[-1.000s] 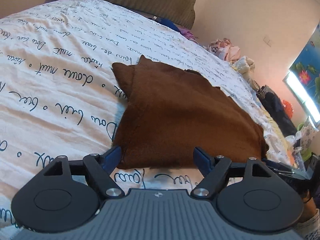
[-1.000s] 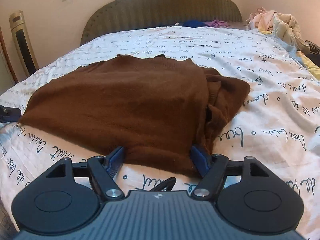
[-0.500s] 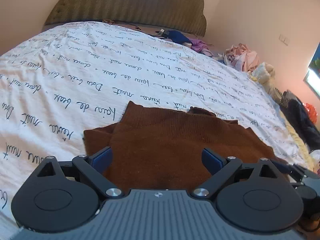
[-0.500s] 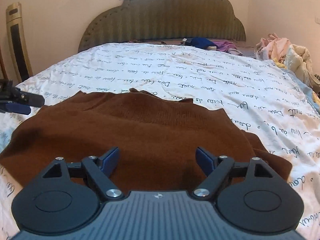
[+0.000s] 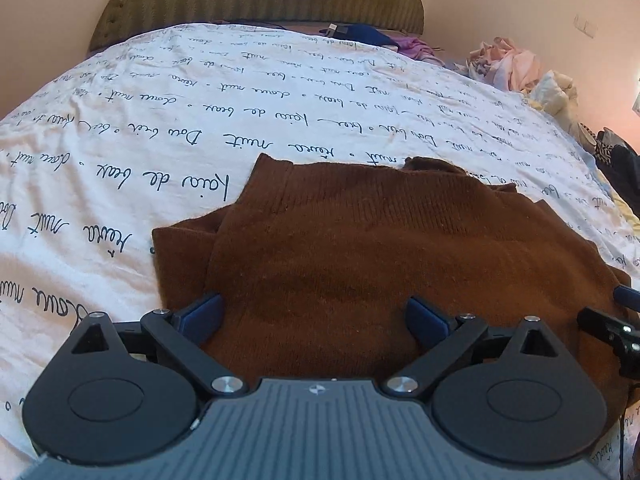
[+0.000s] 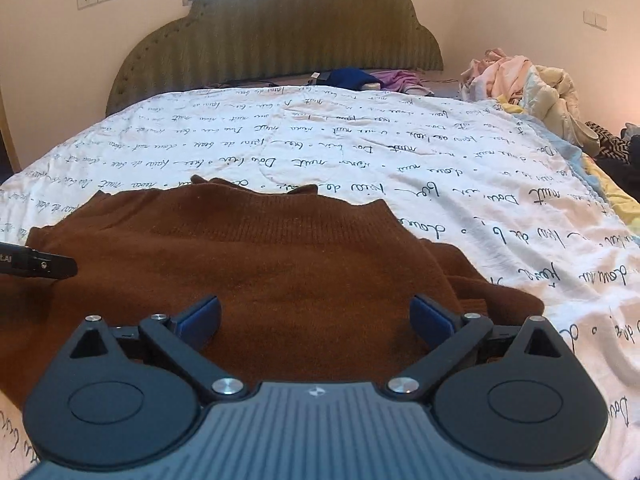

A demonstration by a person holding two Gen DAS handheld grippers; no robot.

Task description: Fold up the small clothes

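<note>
A brown knit sweater [image 5: 380, 240] lies flat on the bed, its sleeves folded in and its neck toward the headboard. My left gripper [image 5: 312, 308] hovers over its near left part, open, with nothing between the blue pads. My right gripper [image 6: 314, 312] hangs over the sweater [image 6: 260, 248] on its near right part. Its jaws are opening, and only the flat knit lies below them, not pinched. One finger of the right gripper [image 5: 616, 328] shows at the edge of the left wrist view. A finger of the left gripper [image 6: 40, 266] shows in the right wrist view.
The white sheet with black script [image 6: 440, 168] covers the bed [image 5: 200, 120] beyond the sweater. An olive padded headboard [image 6: 280, 40] stands at the far end, with blue and purple garments [image 6: 352, 78] at its foot. A heap of pale clothes [image 6: 520, 80] lies at the far right.
Both grippers have spread their jaws wider. They have shifted so the sweater's near part lies under the fingers rather than ahead of them, and the views have tipped up to take in the headboard.
</note>
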